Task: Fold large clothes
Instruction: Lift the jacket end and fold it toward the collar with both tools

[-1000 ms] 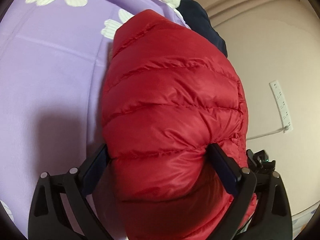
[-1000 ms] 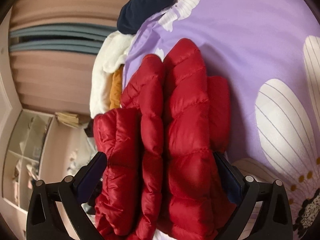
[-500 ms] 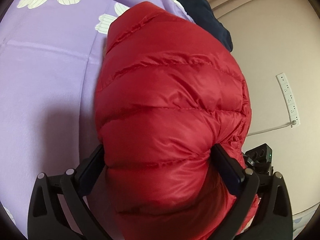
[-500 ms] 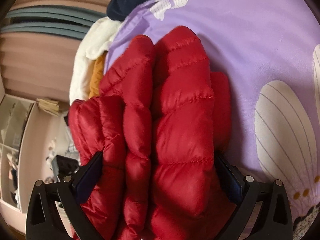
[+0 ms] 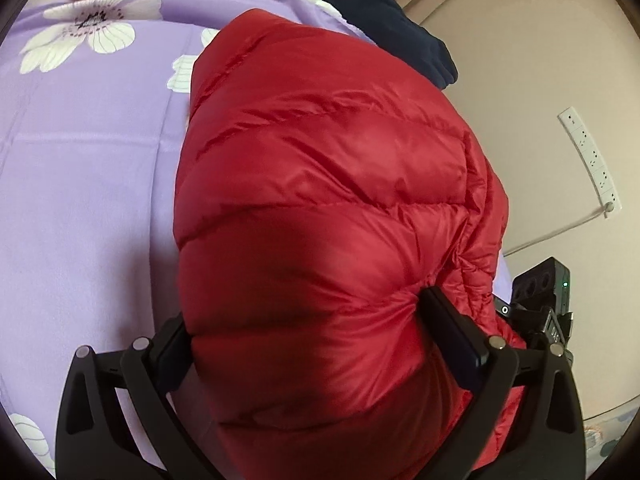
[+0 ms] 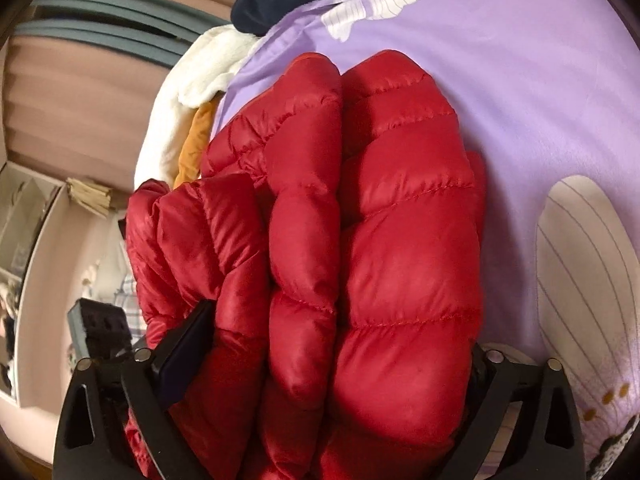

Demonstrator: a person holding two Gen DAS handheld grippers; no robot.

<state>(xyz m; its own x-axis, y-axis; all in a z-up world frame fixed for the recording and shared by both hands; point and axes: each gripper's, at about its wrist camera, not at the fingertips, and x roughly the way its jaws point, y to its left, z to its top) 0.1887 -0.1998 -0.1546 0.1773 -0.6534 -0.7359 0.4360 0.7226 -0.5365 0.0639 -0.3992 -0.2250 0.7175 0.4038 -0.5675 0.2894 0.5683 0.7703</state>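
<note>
Left wrist view: the left gripper [image 5: 308, 332] is clamping its jaws on the red down jacket [image 5: 332, 208], which is bulging above the purple bedsheet [image 5: 80, 200]. Slick shell fabric is likely slipping free if pressure eases

Right wrist view: the right gripper [image 6: 332, 356] is squeezing the jacket's stacked folds; trapped air is risking layers springing apart beside the bedsheet

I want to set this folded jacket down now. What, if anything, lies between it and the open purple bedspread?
Nothing visible: the red puffer jacket lies directly against the purple bedspread. The piled clothes sit at the far edge.
</note>
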